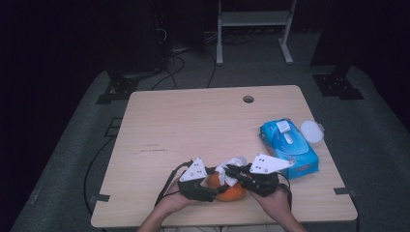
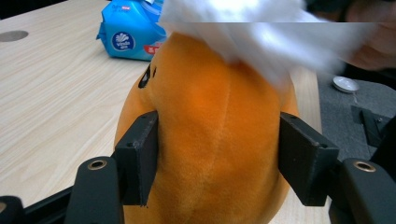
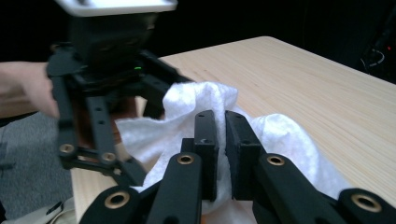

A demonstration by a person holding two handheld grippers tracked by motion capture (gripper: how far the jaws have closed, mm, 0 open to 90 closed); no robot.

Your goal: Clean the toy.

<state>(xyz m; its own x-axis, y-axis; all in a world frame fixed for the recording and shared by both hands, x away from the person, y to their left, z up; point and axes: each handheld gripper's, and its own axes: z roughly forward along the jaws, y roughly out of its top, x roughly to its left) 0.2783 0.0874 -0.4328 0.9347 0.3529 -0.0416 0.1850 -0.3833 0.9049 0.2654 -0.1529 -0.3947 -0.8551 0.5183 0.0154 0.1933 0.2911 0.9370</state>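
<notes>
Low in the high view's centre, the orange plush toy (image 1: pixel 229 192) is clamped between the left gripper (image 1: pixel 211 189) pads on the desk (image 1: pixel 193 121). The white tissue (image 1: pixel 226 170) is pinched tight by the right gripper (image 1: pixel 233 172) on top. Farther right lies the blue tissue pack (image 1: pixel 289 147).

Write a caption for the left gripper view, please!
Left gripper squeezes an orange plush toy while a white wipe rubs its top.

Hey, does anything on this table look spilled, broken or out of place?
Nothing stands out. The left gripper clamps the orange plush toy, the right gripper pinches a white wipe on it, and the blue wipes pack lies flat.
</notes>
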